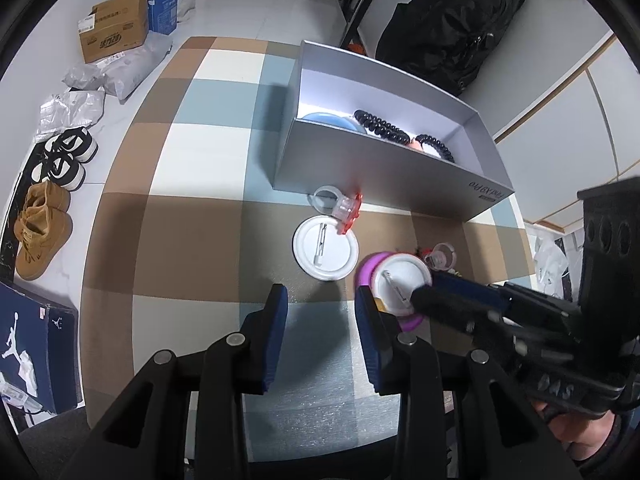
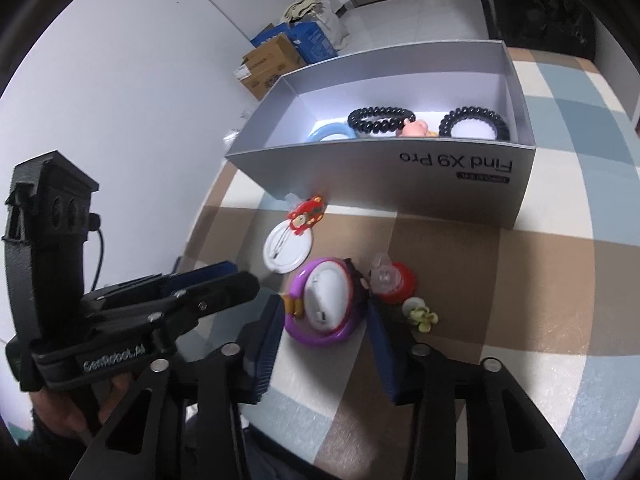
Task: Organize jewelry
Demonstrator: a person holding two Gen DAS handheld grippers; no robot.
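Observation:
A grey open box (image 1: 400, 184) (image 2: 400, 184) holds black spiral hair ties (image 1: 380, 124) (image 2: 380, 119), a blue ring (image 2: 332, 133) and a pink figure (image 2: 416, 128). In front of it on the checkered mat lie a white round badge (image 1: 325, 249) (image 2: 286, 249), a red clip (image 1: 348, 210) (image 2: 306, 212), a purple-rimmed badge (image 1: 394, 284) (image 2: 326, 302), a red-and-clear piece (image 2: 390, 278) and a yellow flower piece (image 2: 420, 314). My right gripper (image 2: 322, 322) is open, its fingers either side of the purple-rimmed badge. My left gripper (image 1: 320, 304) is open and empty, just left of it.
The checkered mat (image 1: 192, 168) lies on a white floor. Cardboard and blue boxes (image 1: 116, 28), shoes (image 1: 56, 184) and plastic bags stand at the left. A black bag (image 1: 452, 20) sits behind the grey box.

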